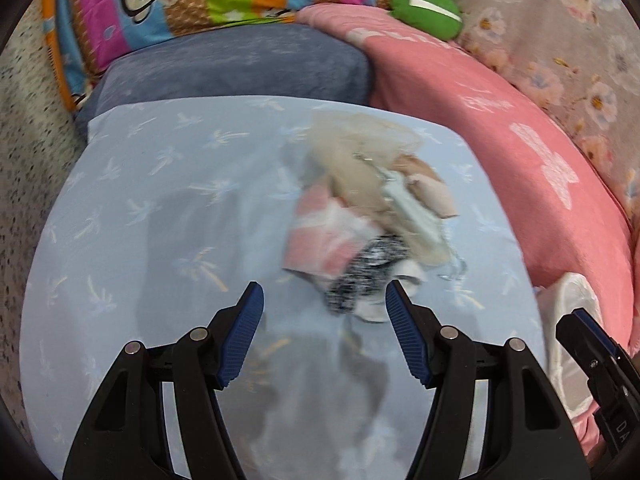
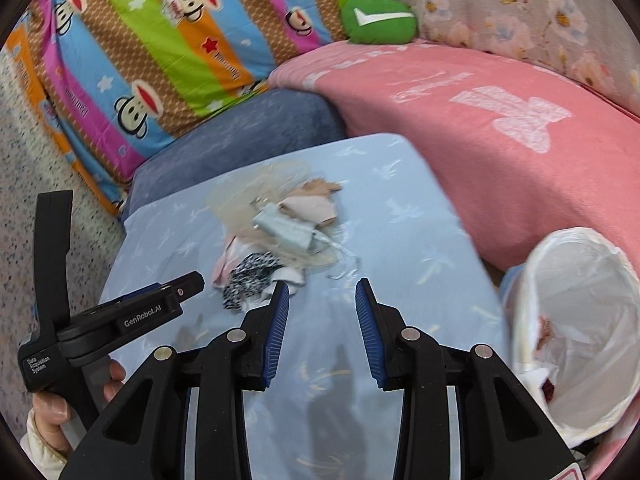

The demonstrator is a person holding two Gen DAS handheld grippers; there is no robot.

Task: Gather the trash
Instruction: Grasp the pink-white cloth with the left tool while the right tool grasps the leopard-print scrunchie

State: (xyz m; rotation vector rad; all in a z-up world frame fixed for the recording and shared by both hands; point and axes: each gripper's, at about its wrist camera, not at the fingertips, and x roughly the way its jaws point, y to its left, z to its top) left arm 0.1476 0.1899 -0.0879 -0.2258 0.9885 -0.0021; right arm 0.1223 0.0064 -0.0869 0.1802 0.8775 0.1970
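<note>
Trash pile [image 1: 360, 232] beyond both spread jaws

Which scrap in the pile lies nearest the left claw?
The black-and-white speckled scrap, at the pile's near edge just ahead of the open left claw; the pink, tan and pale-blue pieces lie farther back.

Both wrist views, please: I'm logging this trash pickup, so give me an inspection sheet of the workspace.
Surface: light blue palm-print pillow, lying on a darker blue cushion.
Job's things: trash pile of brown paper, a pink-white wrapper and a black-white scrap on the pillow; white trash bag at the right, open, with some waste inside.
Clutter: nothing seen.
Grippers: left gripper open, at the near edge of the pile; right gripper open, empty.
Cables: nothing seen.
Surroundings: pink blanket, monkey-print bedding, green plush, floral fabric.
</note>
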